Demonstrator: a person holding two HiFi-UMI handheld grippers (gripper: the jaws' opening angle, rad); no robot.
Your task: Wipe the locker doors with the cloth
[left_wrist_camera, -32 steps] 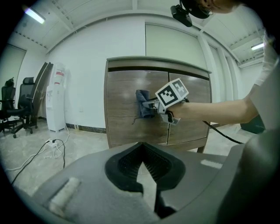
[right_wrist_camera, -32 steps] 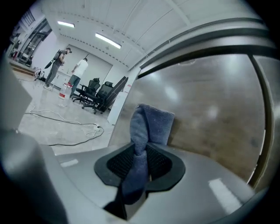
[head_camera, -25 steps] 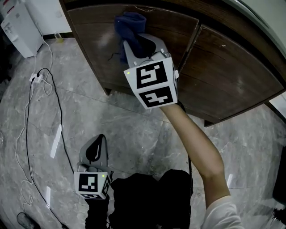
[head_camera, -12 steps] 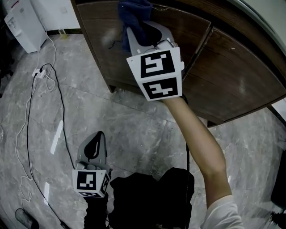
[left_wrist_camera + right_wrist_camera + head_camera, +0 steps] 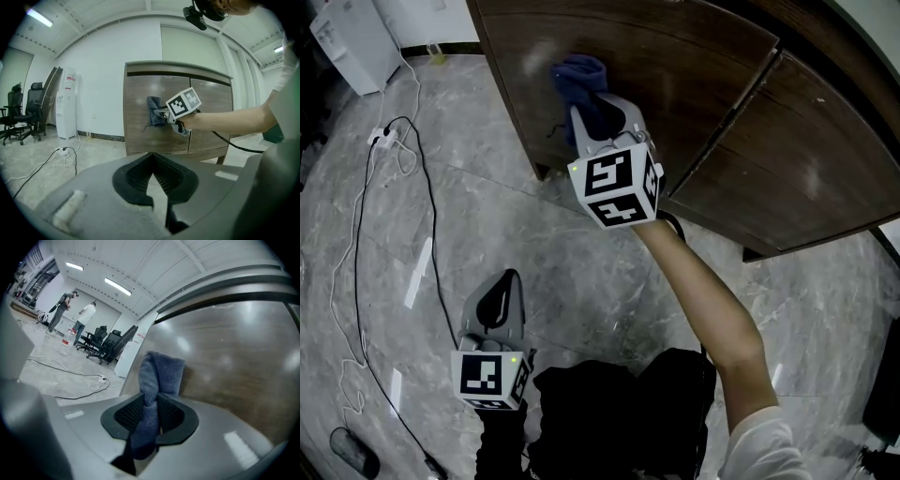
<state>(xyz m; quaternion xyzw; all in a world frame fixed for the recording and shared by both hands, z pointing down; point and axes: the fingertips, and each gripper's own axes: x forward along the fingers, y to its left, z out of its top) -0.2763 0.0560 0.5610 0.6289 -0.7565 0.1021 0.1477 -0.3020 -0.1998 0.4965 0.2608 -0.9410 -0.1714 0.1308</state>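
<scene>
A dark wooden locker fills the top of the head view, with a left door (image 5: pixel 675 66) and a right door (image 5: pixel 797 159). My right gripper (image 5: pixel 598 117) is shut on a folded blue cloth (image 5: pixel 579 80) and presses it flat against the left door, near that door's left edge. The right gripper view shows the cloth (image 5: pixel 159 373) pinched between the pads, its free end against the door (image 5: pixel 234 357). My left gripper (image 5: pixel 499 305) hangs low over the floor, shut and holding nothing. From the left gripper view the cloth (image 5: pixel 153 116) shows halfway up the left door.
A white appliance (image 5: pixel 347 42) stands to the left of the locker. Cables and a power strip (image 5: pixel 382 141) trail over the marble floor. Office chairs (image 5: pixel 28 112) stand far left. Two people (image 5: pixel 86 315) stand in the distance.
My right gripper slid the cloth down the left door, from near its top edge to lower on the panel. The left gripper has hardly moved.
</scene>
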